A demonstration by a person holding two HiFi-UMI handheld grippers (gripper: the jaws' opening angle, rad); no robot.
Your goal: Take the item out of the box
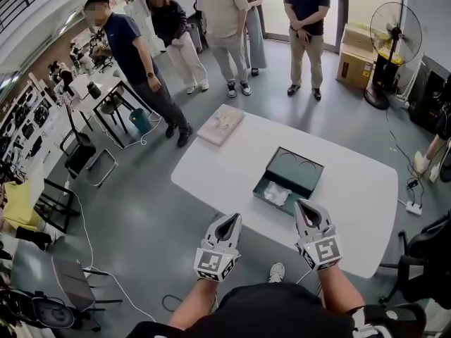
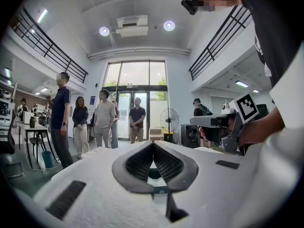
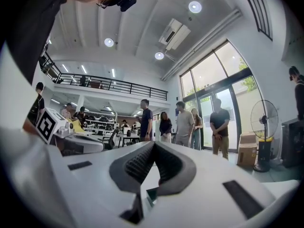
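Note:
A dark green box (image 1: pixel 305 186) lies open on the white table (image 1: pixel 218 167), with its lid (image 1: pixel 296 169) propped at the far side. A crumpled white item (image 1: pixel 276 194) rests inside the box. My left gripper (image 1: pixel 232 219) hovers at the table's near edge, left of the box, jaws shut and empty. My right gripper (image 1: pixel 304 205) hangs just before the box's near right corner, also shut and empty. In the left gripper view the closed tips (image 2: pixel 152 145) frame a sliver of the green box (image 2: pixel 153 173). The right gripper (image 3: pixel 154 145) shows its tips together.
A flat pale pink box (image 1: pixel 220 124) sits at the table's far left corner. Several people (image 1: pixel 227 27) stand beyond the table. A standing fan (image 1: pixel 394 35) and cardboard boxes (image 1: pixel 354 56) are at the back right. A power strip (image 1: pixel 414 207) lies on the floor.

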